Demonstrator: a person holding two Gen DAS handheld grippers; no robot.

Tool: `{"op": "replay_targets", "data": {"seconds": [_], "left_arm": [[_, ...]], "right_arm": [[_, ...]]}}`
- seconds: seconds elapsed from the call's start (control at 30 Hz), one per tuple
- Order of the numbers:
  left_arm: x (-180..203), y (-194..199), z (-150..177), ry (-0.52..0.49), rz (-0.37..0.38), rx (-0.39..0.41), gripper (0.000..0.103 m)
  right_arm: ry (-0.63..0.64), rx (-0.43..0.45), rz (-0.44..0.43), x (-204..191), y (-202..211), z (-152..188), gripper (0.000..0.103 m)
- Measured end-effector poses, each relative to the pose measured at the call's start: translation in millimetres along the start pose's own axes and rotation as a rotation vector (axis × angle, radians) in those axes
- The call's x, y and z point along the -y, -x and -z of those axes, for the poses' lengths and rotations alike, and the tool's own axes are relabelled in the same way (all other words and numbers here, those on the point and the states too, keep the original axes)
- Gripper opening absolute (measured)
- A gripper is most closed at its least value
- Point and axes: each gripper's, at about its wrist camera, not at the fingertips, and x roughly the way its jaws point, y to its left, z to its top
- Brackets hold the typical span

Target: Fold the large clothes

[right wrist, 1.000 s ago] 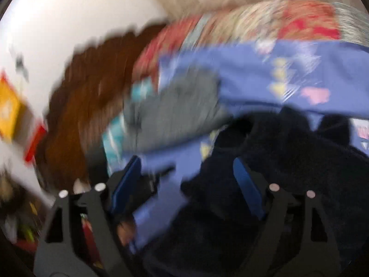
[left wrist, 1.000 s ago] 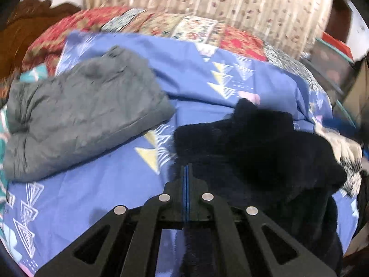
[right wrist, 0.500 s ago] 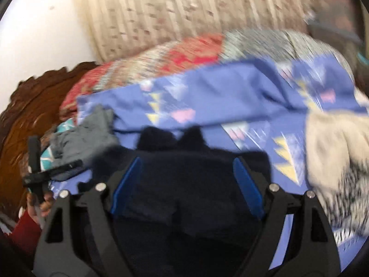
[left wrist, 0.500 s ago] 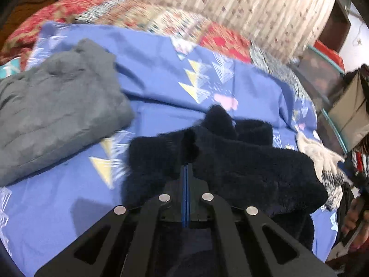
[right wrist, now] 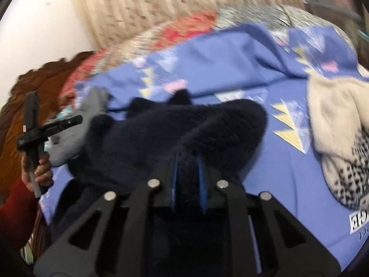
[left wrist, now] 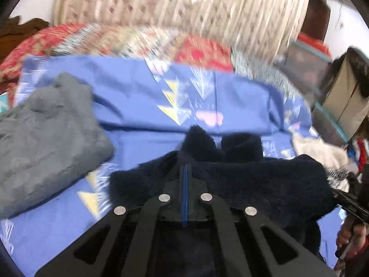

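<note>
A dark navy fleece garment [left wrist: 253, 180] lies bunched on the blue patterned bedsheet [left wrist: 138, 97]. My left gripper [left wrist: 185, 168] is shut on its near left edge, blue pads together with fleece pinched between them. In the right wrist view the same fleece garment [right wrist: 161, 133] rises into a ridge. My right gripper [right wrist: 188, 161] is closing on that ridge, with thick fleece filling the gap between its blue pads. The person's hand [right wrist: 39, 168] holds the left gripper's handle at the far left.
A folded grey garment [left wrist: 46, 138] lies on the sheet to the left. A cream and leopard-print garment [right wrist: 334, 115] is heaped at the right. A red patterned quilt [left wrist: 196, 48] and a curtain are behind; dark wooden bed frame [right wrist: 23, 97] at the left.
My right gripper swung over to the fleece, dropped onto it and its wide-open jaws came together around a fold. My left gripper kept its grip and drew the fleece toward the right.
</note>
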Motion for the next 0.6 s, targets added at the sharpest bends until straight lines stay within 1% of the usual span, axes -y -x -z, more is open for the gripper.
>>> {"op": "replay_targets", "data": {"seconds": [0.03,0.07,0.13,0.17,0.2,0.23,0.27,0.3,0.33,0.37,0.4,0.43,0.47,0.53,0.57,0.6], "left_arm": [[-9.2,14.7,10.0,0.018,-0.005,0.018,0.022],[-19.9,24.3,21.9,0.042,-0.02,0.023,0.022],[-37.2,24.5,42.0,0.084,-0.083,-0.024,0.022],[-44.5,20.7,49.5,0.101,-0.102,-0.055,0.022],[-52.8,15.1,56.2,0.125,-0.112,-0.097,0.022],[-56.9,11.7,57.4,0.142,-0.115,-0.122,0.022],[-61.5,11.0,57.2,0.163,-0.111,-0.137,0.022],[-65.2,13.5,55.0,0.176,-0.098,-0.133,0.022],[-65.1,17.9,50.4,0.178,-0.089,-0.111,0.022],[-63.1,22.9,46.0,0.172,-0.084,-0.081,0.022],[-60.7,27.0,42.6,0.166,-0.073,-0.056,0.022],[-57.9,26.6,40.2,0.162,-0.063,-0.046,0.022],[-55.6,25.4,37.9,0.156,-0.05,-0.046,0.022],[-51.1,21.1,35.8,0.152,-0.041,-0.063,0.022],[-48.0,19.9,35.4,0.156,-0.033,-0.071,0.022],[-46.1,21.0,35.4,0.159,-0.013,-0.074,0.022]], "right_arm": [[0.016,-0.027,-0.029,-2.8,-3.4,3.6,0.015],[0.04,-0.059,-0.014,-4.6,-11.0,8.4,0.018],[0.091,-0.19,0.095,-2.5,-37.9,26.9,0.022],[0.098,-0.299,0.159,4.4,-58.6,41.3,0.022],[0.099,-0.322,0.178,8.8,-65.4,50.3,0.024],[0.097,-0.297,0.171,7.9,-61.3,51.1,0.025],[0.088,-0.259,0.166,5.5,-51.2,48.0,0.034],[0.074,-0.21,0.167,2.2,-37.1,42.7,0.047],[0.069,-0.161,0.169,-0.9,-23.6,39.6,0.053],[0.068,-0.084,0.173,-6.9,-4.2,34.4,0.058],[0.075,-0.017,0.163,-15.1,12.3,28.6,0.058],[0.088,0.022,0.136,-24.4,22.8,22.1,0.058],[0.106,0.039,0.104,-34.4,27.0,15.2,0.058],[0.173,0.025,0.04,-60.5,18.3,-2.1,0.058],[0.234,0.003,0.016,-79.0,3.8,-11.9,0.058],[0.294,-0.02,0.01,-97.5,-15.6,-20.3,0.058]]}}
